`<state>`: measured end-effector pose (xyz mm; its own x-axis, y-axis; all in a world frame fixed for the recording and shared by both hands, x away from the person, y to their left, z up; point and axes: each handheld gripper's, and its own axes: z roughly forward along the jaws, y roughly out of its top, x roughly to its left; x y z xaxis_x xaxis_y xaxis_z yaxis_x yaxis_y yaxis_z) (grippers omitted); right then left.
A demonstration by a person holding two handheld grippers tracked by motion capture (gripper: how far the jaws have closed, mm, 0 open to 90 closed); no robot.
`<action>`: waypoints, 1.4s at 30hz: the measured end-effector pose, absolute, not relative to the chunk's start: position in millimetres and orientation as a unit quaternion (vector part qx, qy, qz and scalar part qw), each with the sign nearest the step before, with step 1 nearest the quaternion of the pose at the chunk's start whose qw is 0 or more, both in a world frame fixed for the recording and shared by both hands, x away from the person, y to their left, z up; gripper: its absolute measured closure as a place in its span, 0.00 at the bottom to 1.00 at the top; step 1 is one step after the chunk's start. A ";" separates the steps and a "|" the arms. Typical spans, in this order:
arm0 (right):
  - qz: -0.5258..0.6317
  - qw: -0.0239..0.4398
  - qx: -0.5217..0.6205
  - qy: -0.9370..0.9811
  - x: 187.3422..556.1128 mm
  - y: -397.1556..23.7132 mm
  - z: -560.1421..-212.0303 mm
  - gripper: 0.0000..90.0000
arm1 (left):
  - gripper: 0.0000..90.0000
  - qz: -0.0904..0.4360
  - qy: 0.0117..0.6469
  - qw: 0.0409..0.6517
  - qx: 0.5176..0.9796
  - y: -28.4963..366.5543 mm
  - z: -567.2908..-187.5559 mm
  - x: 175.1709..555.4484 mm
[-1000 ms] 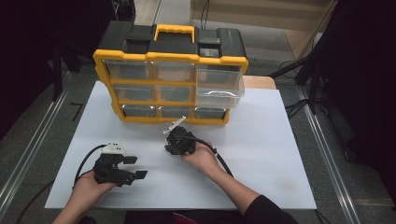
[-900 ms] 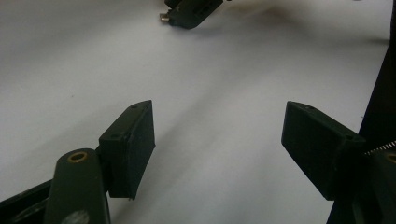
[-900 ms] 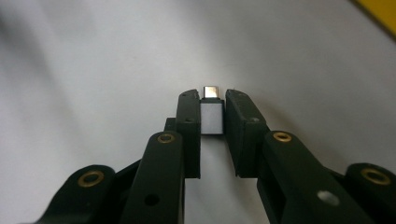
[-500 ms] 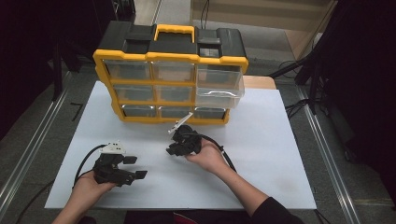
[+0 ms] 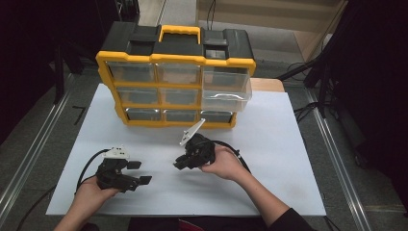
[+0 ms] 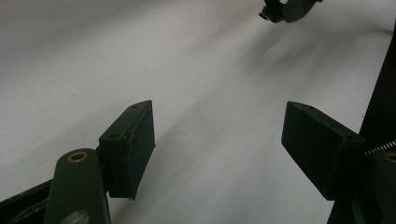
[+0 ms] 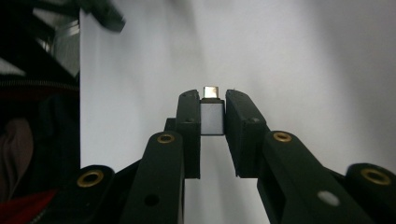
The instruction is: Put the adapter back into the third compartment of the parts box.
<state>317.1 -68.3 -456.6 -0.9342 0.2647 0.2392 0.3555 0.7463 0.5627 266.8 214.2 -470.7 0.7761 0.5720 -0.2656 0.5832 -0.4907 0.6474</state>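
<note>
Two grippers over the white mat (image 5: 288,159): right gripper (image 7: 213,119) clenched on a small grey adapter (image 7: 211,118), metal plug tip poking out past the jaw tips, long axis along the jaws. Left gripper (image 5: 140,173) released and empty, jaws spread wide, low over the mat, just left of the right one and nearer the person. Drawer cabinet (image 5: 175,77) beyond both, closer to the right gripper, one clear drawer (image 5: 226,98) on its right pulled out, likely the adapter's destination.

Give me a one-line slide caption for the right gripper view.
Right gripper pinches a small silver metal-tipped adapter between its black fingers above the white table sheet.
</note>
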 end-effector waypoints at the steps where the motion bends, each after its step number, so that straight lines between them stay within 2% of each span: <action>1: -0.315 0.072 -0.166 -0.932 317.1 -68.3 -456.6 0.82 | 0.30 -0.007 0.334 0.378 0.864 214.1 -470.7 266.7; 8: -0.277 0.077 -0.142 -0.947 309.2 -68.2 -452.0 0.82 | 0.30 -0.007 0.334 0.376 0.865 213.3 -470.3 266.3; 22: -0.279 0.091 -0.115 -0.949 306.1 -71.9 -433.9 0.82 | 0.30 -0.010 0.336 0.375 0.864 213.1 -471.9 267.7; 37: -0.280 0.081 -0.118 -0.949 309.4 -71.1 -407.3 0.82 | 0.30 -0.010 0.338 0.373 0.864 213.8 -472.2 267.6; 39: -0.287 0.064 -0.106 -0.950 311.6 -70.9 -405.5 0.82 | 0.30 -0.010 0.338 0.372 0.864 213.9 -472.3 267.8; 40: -0.278 0.081 -0.113 -0.950 309.5 -70.4 -400.9 0.82 | 0.30 -0.010 0.337 0.371 0.865 213.6 -472.6 267.9; 42: -0.277 0.084 -0.115 -0.950 309.3 -69.9 -399.5 0.82 | 0.30 -0.010 0.337 0.370 0.866 213.3 -472.7 267.9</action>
